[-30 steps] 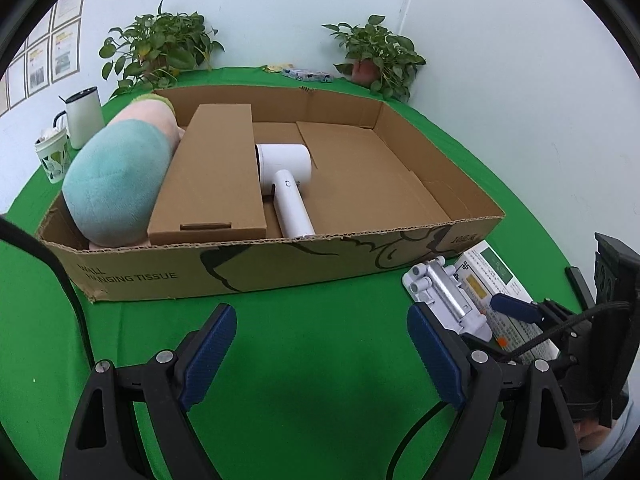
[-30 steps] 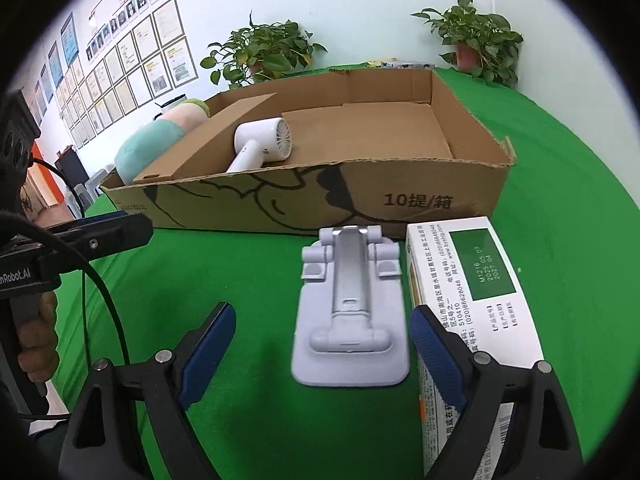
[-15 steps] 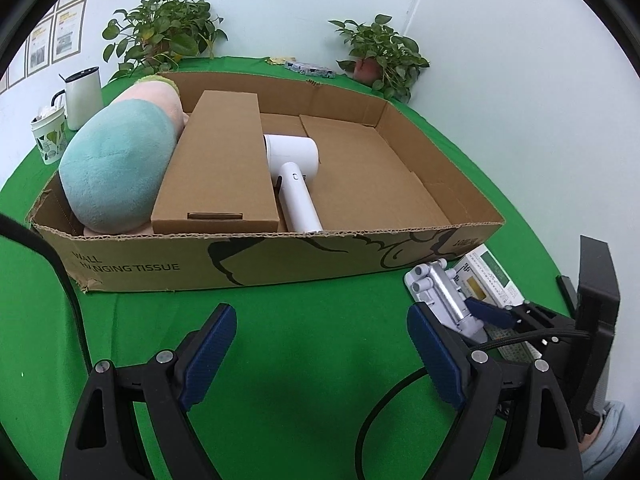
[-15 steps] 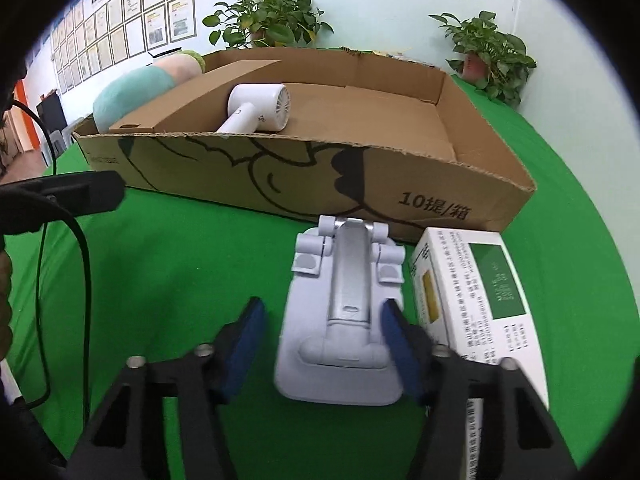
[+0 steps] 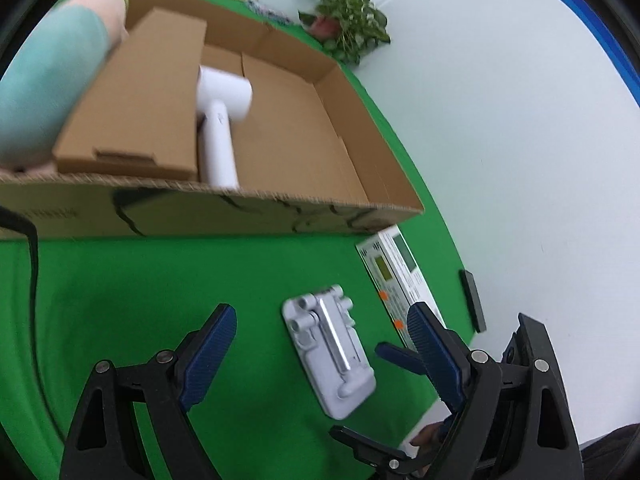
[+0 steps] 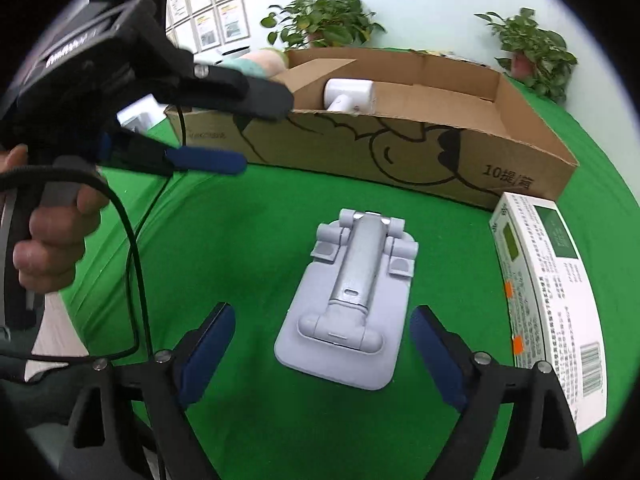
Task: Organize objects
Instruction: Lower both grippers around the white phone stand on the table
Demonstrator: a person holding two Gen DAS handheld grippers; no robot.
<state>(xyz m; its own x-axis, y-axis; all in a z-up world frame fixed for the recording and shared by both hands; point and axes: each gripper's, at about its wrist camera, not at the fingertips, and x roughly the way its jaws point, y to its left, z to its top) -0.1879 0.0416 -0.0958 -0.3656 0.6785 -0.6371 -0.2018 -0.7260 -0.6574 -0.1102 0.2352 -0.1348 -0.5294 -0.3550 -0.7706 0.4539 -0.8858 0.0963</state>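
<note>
A light grey folding phone stand (image 6: 356, 296) lies flat on the green cloth in front of the cardboard box (image 6: 400, 148). My right gripper (image 6: 321, 309) straddles its near end; the jaws are opening, with the stand between them and neither pad touching it. My left gripper (image 5: 320, 308) stands open just above the same stand (image 5: 330, 350), also seen from the side as the left gripper (image 6: 264, 134). A white printed carton (image 6: 548, 280) lies to the right of the stand. Inside the cardboard box are a white hair dryer (image 5: 220, 120), a long brown box (image 5: 140, 100) and a teal-and-pink plush (image 5: 48, 72).
Potted plants (image 6: 320, 28) stand behind the box by the wall. A small black slab (image 5: 474, 300) lies at the cloth's right edge. A person's hand (image 6: 52, 240) holds the left gripper's handle, and a black cable (image 6: 136, 260) hangs from it.
The right gripper's jaws narrowed around the stand half a second ago and now stand wide again. The left gripper swung right and tilted down over the stand, close beside the right gripper.
</note>
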